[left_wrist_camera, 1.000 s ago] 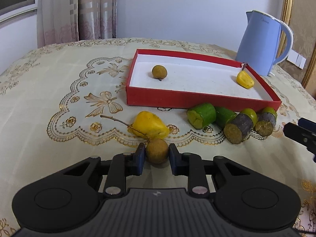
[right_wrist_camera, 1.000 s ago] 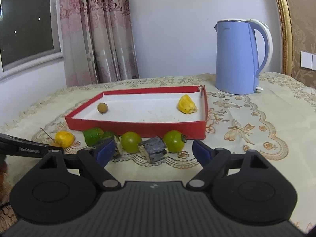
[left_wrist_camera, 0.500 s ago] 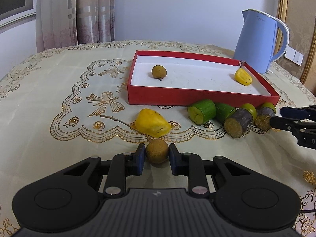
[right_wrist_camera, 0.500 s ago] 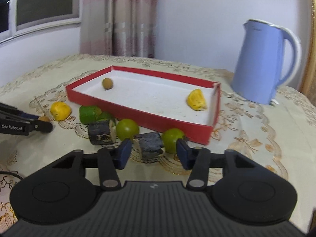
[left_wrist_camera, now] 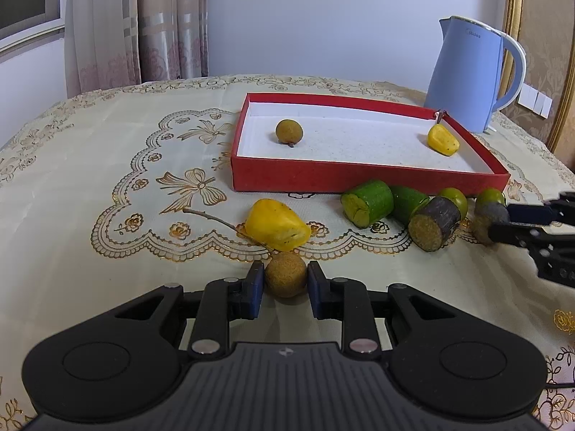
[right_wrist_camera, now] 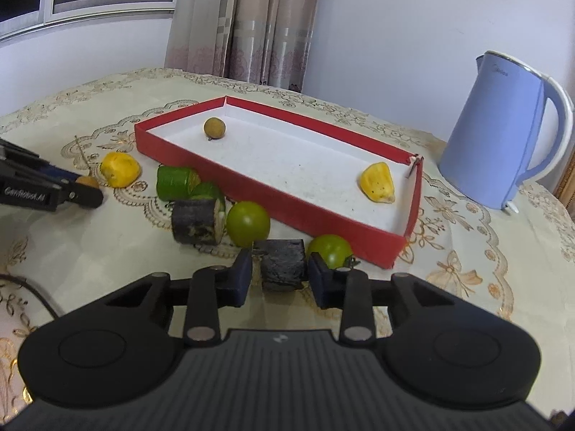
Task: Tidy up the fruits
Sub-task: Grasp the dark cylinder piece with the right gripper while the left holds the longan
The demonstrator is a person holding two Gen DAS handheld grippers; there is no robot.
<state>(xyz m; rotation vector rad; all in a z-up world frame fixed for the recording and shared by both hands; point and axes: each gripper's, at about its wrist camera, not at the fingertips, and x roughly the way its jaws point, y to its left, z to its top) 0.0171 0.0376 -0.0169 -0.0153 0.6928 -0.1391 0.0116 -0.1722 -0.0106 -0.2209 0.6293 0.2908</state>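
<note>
My left gripper (left_wrist_camera: 285, 287) is shut on a brown longan (left_wrist_camera: 286, 275) just above the tablecloth, in front of a yellow fruit (left_wrist_camera: 276, 224). My right gripper (right_wrist_camera: 280, 274) has closed around a dark sugarcane piece (right_wrist_camera: 283, 263) that rests on the cloth; the right pad touches it, a small gap shows at the left pad. The red tray (left_wrist_camera: 305, 176) holds another longan (left_wrist_camera: 289, 131) and a yellow fruit piece (left_wrist_camera: 443, 140). Green cane pieces (left_wrist_camera: 367, 204), a second dark cane piece (right_wrist_camera: 196, 221) and two green tomatoes (right_wrist_camera: 248, 223) lie along the tray's front wall.
A blue electric kettle (right_wrist_camera: 503, 136) stands behind the tray's right end. A thin twig (left_wrist_camera: 208, 215) lies on the embroidered tablecloth (left_wrist_camera: 90, 179) left of the yellow fruit. A curtain and window are behind the table.
My right gripper moved forward to the dark cane piece and narrowed its jaws around it. My left gripper stayed shut on the longan and shifted slightly.
</note>
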